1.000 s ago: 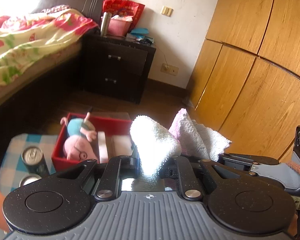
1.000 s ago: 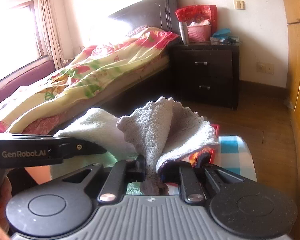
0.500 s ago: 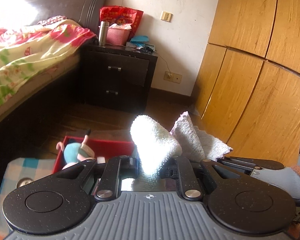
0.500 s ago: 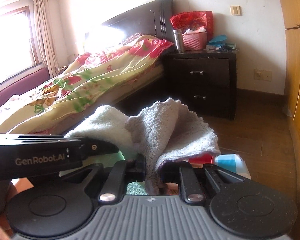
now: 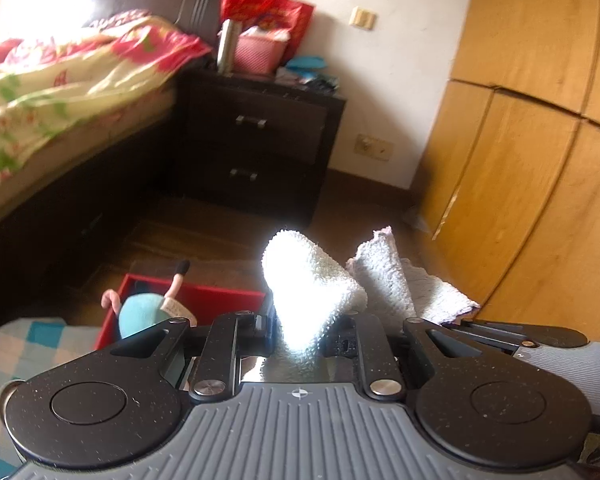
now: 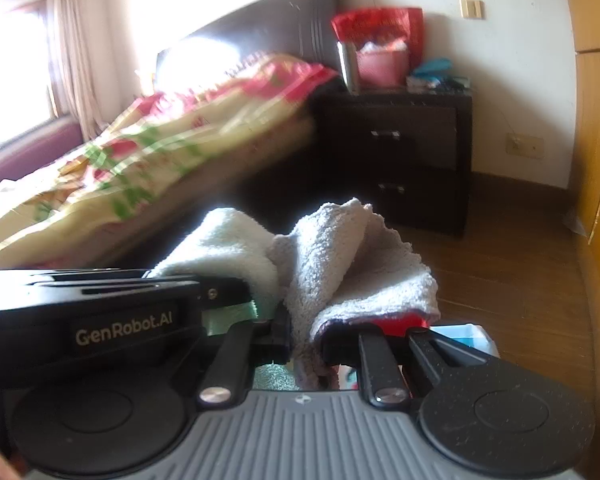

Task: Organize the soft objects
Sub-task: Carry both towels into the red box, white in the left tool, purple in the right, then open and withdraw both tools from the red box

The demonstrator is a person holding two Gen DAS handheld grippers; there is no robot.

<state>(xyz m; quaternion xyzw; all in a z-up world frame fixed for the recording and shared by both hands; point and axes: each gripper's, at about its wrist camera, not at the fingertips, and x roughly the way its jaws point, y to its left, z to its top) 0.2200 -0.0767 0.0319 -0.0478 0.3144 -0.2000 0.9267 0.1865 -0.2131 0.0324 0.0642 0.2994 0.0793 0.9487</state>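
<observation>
My left gripper (image 5: 300, 340) is shut on one end of a white towel (image 5: 312, 292), which stands up brightly lit between its fingers. My right gripper (image 6: 306, 340) is shut on the other, greyish-pink end of the towel (image 6: 340, 264); that end also shows in the left wrist view (image 5: 400, 284). The two grippers are side by side, held in the air. Below the left gripper a red box (image 5: 204, 300) holds a plush pig toy (image 5: 148, 308); it stands on a blue checked cloth (image 5: 24, 344).
A bed with a floral quilt (image 6: 160, 148) is on the left. A dark nightstand (image 5: 260, 140) with a pink basket and a flask stands against the back wall. Wooden wardrobe doors (image 5: 540, 160) line the right. A can top (image 5: 4, 392) shows at the cloth's left edge.
Both grippers have risen with the towel and tilted upward; the red box and cans have slid lower in the left view, and the right view has swung slightly left.
</observation>
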